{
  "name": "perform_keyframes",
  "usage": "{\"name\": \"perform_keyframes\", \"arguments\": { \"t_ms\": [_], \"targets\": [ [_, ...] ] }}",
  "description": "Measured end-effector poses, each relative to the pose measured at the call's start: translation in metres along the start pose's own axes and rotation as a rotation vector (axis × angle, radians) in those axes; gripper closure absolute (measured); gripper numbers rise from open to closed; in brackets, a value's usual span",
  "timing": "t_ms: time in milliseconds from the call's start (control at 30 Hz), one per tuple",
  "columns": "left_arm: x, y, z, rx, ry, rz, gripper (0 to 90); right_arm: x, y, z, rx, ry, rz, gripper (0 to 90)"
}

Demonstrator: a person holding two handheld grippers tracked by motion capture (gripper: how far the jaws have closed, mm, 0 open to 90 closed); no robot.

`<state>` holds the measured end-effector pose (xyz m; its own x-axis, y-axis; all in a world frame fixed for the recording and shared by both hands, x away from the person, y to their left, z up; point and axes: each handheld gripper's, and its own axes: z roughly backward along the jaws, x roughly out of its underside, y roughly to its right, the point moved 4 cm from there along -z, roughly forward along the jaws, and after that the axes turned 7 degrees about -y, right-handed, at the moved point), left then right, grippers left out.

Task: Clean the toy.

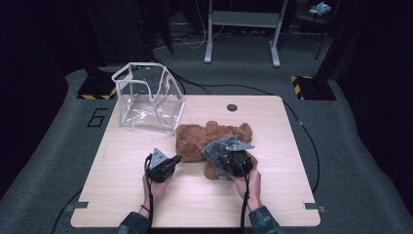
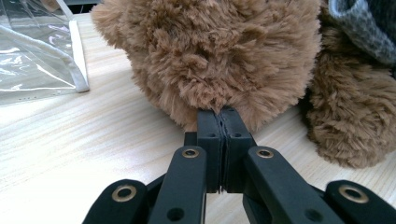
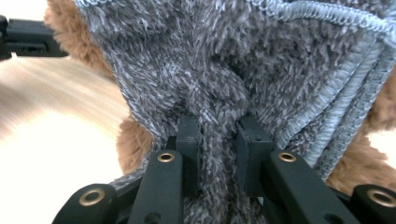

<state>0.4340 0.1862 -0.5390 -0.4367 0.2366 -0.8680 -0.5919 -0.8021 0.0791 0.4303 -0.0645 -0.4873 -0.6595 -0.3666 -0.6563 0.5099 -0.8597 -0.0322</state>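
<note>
High view first: at the near edge of the table (image 1: 146, 204) two sleeved forearms come in, each hand wrapped round a gripper. The left gripper (image 1: 170, 161) lies low and points right, toward the side of the brown teddy bear (image 1: 195, 139). From its own camera, the left gripper (image 2: 220, 116) has its jaws pressed flat together with their tips buried in the bear's fur; whether they have pinched a tuft I cannot tell.

The right gripper (image 1: 229, 158) sits over the bear's near right part, its hand angled inward from below. In the right gripper view its jaws are clamped on a bunched fold of grey knitted cloth (image 3: 224, 84), a fuzzy piece with a stitched hem that drapes over the bear; from above, the cloth (image 1: 214, 148) looks like a small garment.

The work appears to be handling this garment on the bear. To do it well, I judge the left should steady the toy firmly while the right moves the cloth slowly, keeping the fold deep between the pads so it does not slip.

Farther back, the bear lies mid-table, and beyond it at the far left stands an open clear plastic bag (image 1: 146, 97).
</note>
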Motion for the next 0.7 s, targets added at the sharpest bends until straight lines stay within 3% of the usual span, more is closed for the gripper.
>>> {"name": "perform_keyframes", "arguments": {
  "t_ms": [33,67,100,367,567,700],
  "targets": [
    [0.000,0.000,0.000,0.001,-0.001,-0.001,88.5,-0.001,0.001,0.000,0.005,0.003,0.014,74.4],
    [0.000,0.000,0.000,0.000,0.001,0.001,88.5,-0.002,-0.001,0.000,0.007,0.000,-0.003,74.4],
    [0.000,0.000,0.000,0.000,0.000,0.000,88.5,-0.003,0.000,-0.001,0.011,-0.001,0.017,74.4],
    [0.000,0.000,0.001,0.006,0.003,0.002,88.5,0.003,0.000,-0.005,0.010,-0.029,-0.008,74.3],
    [0.000,0.000,0.000,0.003,0.011,0.005,88.4,-0.010,-0.001,0.008,0.031,0.030,0.021,74.3],
    [0.000,0.000,0.000,0.005,0.005,0.003,88.5,-0.012,0.001,0.001,0.036,0.009,0.020,74.3]
  ]
}}
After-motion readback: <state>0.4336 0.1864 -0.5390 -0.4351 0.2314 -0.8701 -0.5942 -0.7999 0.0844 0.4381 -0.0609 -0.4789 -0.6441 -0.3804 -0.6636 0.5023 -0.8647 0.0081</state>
